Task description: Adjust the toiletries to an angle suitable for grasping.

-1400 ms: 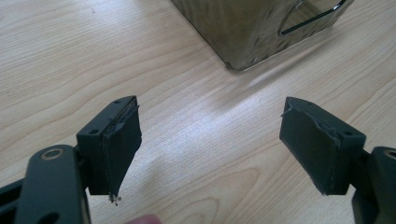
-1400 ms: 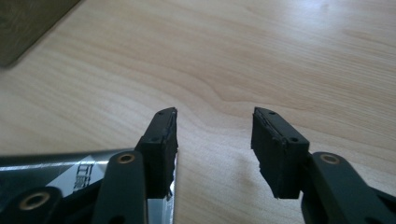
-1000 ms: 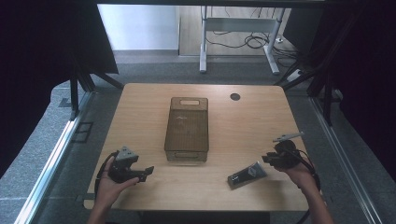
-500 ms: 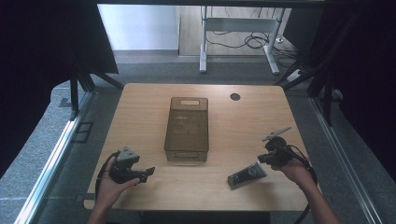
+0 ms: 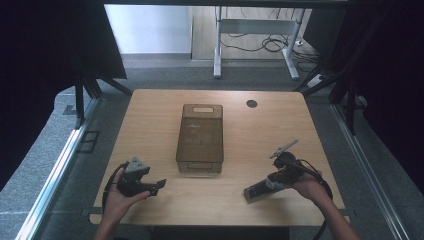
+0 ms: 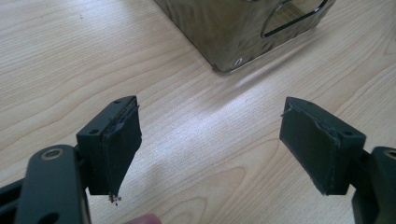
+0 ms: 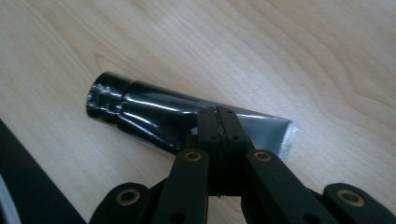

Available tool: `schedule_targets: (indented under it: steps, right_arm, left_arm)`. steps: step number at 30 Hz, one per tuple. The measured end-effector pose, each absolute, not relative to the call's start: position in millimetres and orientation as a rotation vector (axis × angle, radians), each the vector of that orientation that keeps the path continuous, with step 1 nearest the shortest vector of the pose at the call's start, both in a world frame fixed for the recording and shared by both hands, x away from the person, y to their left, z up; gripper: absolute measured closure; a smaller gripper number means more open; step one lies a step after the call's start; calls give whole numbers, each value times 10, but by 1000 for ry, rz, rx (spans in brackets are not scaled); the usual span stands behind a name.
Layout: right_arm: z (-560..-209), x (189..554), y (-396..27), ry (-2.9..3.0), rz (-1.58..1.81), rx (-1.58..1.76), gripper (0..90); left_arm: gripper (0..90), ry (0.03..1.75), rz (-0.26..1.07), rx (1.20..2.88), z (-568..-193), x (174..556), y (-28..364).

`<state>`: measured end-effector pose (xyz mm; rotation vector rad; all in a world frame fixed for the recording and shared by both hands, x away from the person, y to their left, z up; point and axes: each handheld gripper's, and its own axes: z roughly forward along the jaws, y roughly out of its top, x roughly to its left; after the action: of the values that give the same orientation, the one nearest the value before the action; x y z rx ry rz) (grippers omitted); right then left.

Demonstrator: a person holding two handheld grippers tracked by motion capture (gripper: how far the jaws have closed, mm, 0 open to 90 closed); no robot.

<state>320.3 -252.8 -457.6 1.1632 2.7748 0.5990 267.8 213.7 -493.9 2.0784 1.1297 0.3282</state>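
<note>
The black tube (image 7: pixel 177 121) lies flat on the wooden table (image 5: pixel 320 125), near the front edge on the person's right side. The right gripper (image 7: pixel 218 122) is right at the tube. In the right gripper view its two jaws are pressed tight together, and their tips sit over the middle of the tube, close to its flat end. From here you cannot tell if they pinch the tube or only rest on top of it. The jaws have just been closing. In the high view the tube (image 5: pixel 259 189) pokes out to the left of the right gripper (image 5: pixel 276 176), toward the front of the table. The tube is shiny and black, with a round black cap at one end and a flat, silvery, crimped edge at the other. The left gripper (image 6: pixel 210 140) is far from the tube, near the see-through brown box (image 5: pixel 200 137), with its jaws wide apart and nothing between them.
</note>
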Motion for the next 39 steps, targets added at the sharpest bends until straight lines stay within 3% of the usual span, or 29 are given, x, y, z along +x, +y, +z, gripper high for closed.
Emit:
schedule_targets:
  steps: [20,39]
  right_arm:
    - [-4697,2903,-2214,2938,622,1037,895]
    - [-4797,2964,-2048,2945,647,1021,895]
  left_arm:
    - [209,1126,331,2082,-4934,2674,2139]
    - [208,1136,328,2081,-4952,2682,2146]
